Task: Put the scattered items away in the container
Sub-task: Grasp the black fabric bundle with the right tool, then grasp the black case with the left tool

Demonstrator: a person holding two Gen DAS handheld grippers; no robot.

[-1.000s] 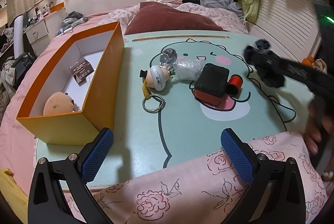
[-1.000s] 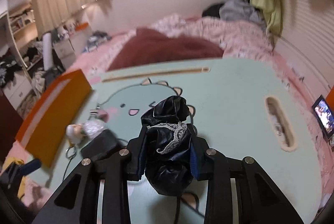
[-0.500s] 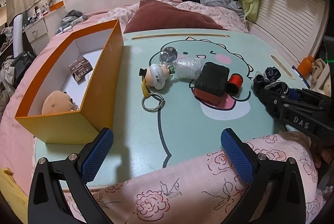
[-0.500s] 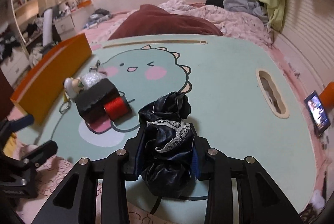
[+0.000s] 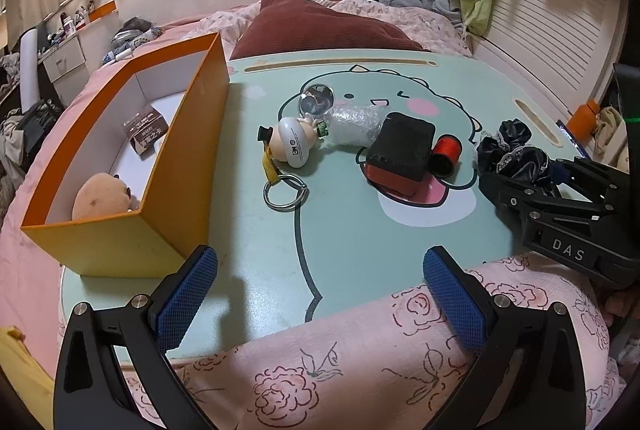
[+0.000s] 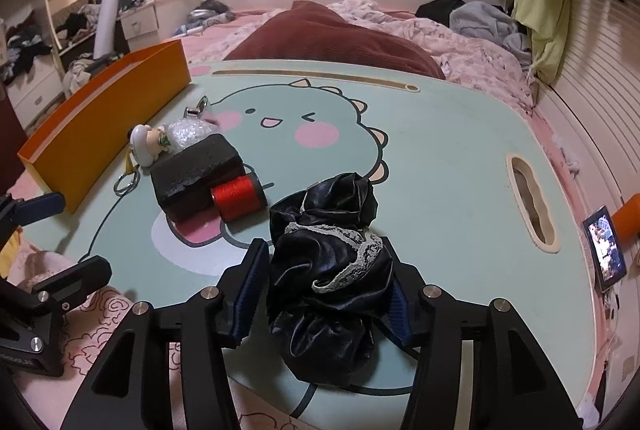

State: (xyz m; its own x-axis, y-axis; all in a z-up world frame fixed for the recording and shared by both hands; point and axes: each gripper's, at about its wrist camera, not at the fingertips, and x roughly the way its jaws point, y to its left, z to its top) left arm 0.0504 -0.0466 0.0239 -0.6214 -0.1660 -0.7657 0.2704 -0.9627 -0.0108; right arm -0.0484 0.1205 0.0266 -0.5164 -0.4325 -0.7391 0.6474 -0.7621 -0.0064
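Orange box [image 5: 120, 157] sits at the lap table's [image 6: 440, 149] left edge; black lacy cloth [image 6: 332, 270] clamped between right gripper [image 6: 324, 290] pads, right of red thread spool [image 6: 236, 197]. Left gripper [image 5: 316, 294] spread wide, empty. Since half a second ago the cloth has moved closer to the spool.

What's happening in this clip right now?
A person is tidying items from a dinosaur-print lap table into an orange box. The right gripper is shut on a black satin scrunchie with lace trim, low over the table. The left gripper is open and empty near the table's front edge. A plush toy and a small carton are already in the box; a figurine keychain, bubble wrap, black block and red thread spool remain out.
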